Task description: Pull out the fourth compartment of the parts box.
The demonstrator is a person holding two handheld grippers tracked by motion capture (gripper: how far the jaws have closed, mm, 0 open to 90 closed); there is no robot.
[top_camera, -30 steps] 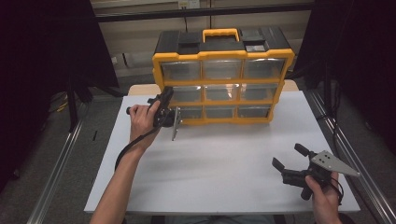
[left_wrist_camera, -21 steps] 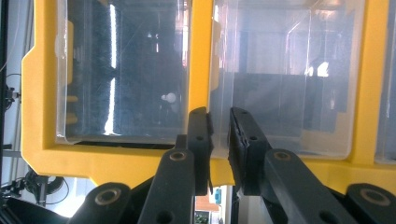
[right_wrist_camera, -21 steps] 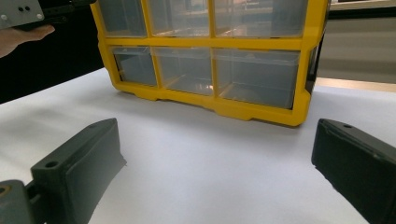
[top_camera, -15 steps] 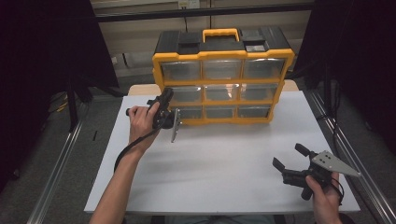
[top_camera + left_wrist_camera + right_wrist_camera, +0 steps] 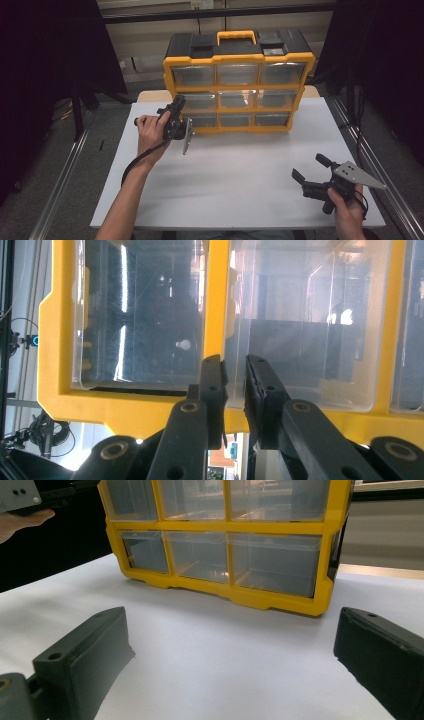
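Yellow drawer cabinet (image 5: 239, 82) stood at the table's (image 5: 235, 190) far edge; no legible writing. Clear drawers (image 5: 197, 555) looked empty. Left gripper (image 5: 234, 390), jaws nearly together, at the middle-row left drawer (image 5: 142, 315); whether it pinched anything, cannot tell. Right gripper (image 5: 312, 172) gaped wide, holding nothing.

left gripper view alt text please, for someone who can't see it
The left gripper, jaws nearly shut with nothing visibly between them, sits close against a yellow drawer cabinet. Its tips meet the yellow divider between two clear drawers.
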